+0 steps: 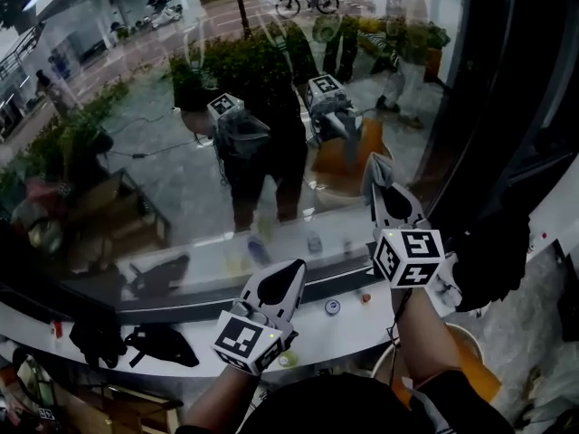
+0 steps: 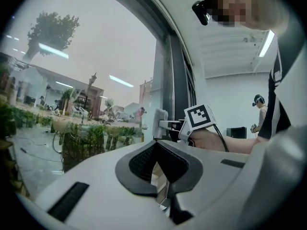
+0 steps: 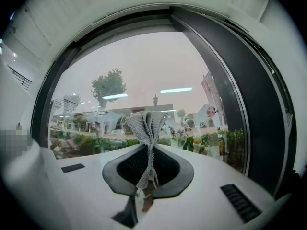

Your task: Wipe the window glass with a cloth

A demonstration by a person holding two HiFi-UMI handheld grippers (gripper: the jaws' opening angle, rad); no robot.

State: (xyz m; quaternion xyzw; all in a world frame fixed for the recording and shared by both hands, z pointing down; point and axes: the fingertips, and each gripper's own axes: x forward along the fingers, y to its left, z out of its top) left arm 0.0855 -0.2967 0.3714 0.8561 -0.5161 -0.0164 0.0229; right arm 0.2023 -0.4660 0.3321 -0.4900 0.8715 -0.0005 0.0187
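Head view: the left gripper point(image 1: 276, 283) and the right gripper point(image 1: 384, 186) are pointing at the window glass point(image 1: 163, 170). Left gripper view: its fingers point(image 2: 144, 161) are lying closed together, empty. Right gripper view: its fingers are pinching the grey cloth point(image 3: 145, 128), bunched upright before the glass.

- The place looked like a street-level office or work room.
- A large window glass point(image 1: 163, 170) in a dark frame point(image 3: 225, 85) stood above a white ledge point(image 1: 317, 337).
- Inside there were a white wall point(image 2: 225, 99) and a ceiling strip light point(image 2: 265, 43).
- Outside there were bushes point(image 1: 244, 57) and a bicycle point(image 1: 306, 3).
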